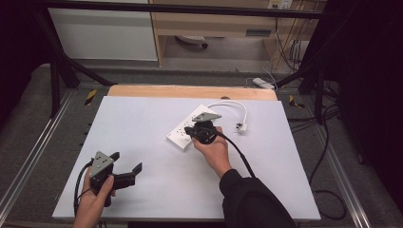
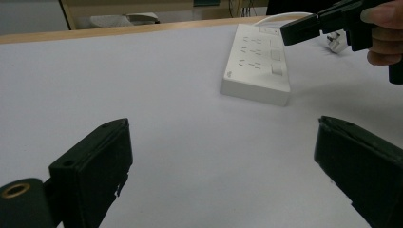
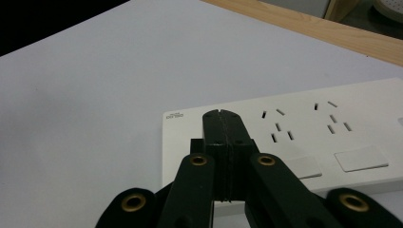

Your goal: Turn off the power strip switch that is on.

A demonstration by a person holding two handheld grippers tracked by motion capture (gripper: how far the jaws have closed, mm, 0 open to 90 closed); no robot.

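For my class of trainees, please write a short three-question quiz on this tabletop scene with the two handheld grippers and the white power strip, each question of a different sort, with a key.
1. True or false: the left gripper is shut.
2. Multiple choice: the right gripper is
A. over the power strip, jaws closed together
B. gripping the plug
C. resting on the floor
3. Fill in: the power strip's white cable ends in a ____ lying on the white table sheet.

Key
1. False: its jaws stand wide apart with nothing between them.
2. A
3. plug
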